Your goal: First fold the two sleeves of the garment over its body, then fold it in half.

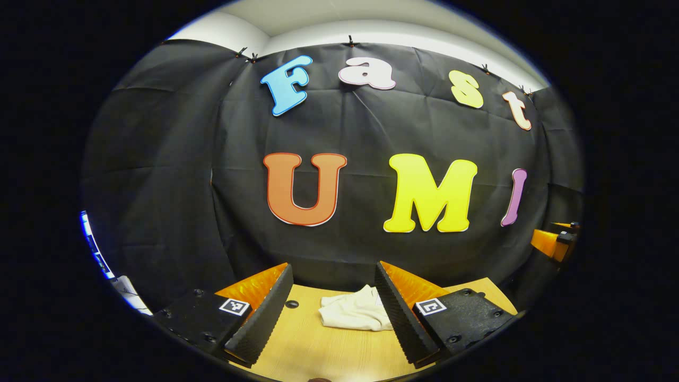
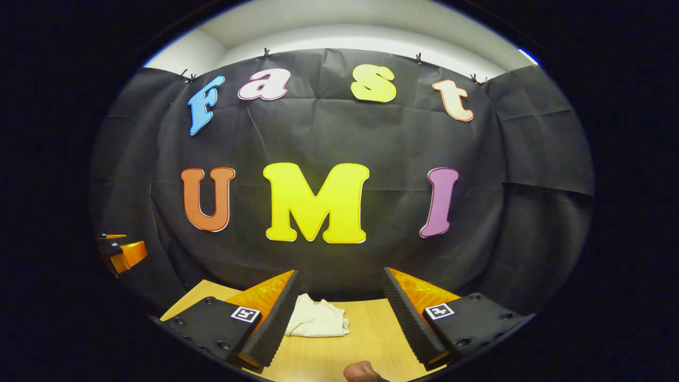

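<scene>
Wooden surface (image 1: 318,350) lies under both level grippers, jaws spread apart, with the crumpled garment (image 1: 353,313) ahead near its far edge.

A cream-white garment (image 1: 354,314) lies on a light wood-grain table (image 1: 318,350) before plain black cloth (image 1: 175,175).

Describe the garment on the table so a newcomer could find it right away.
Start at the black cloth wall and look down to the light wooden table at its foot. Near the table's far edge lies the garment, a small crumpled heap seen between the fingers of the open left gripper and open right gripper. It is the one soft, cream-white thing on the tan wood.
</scene>
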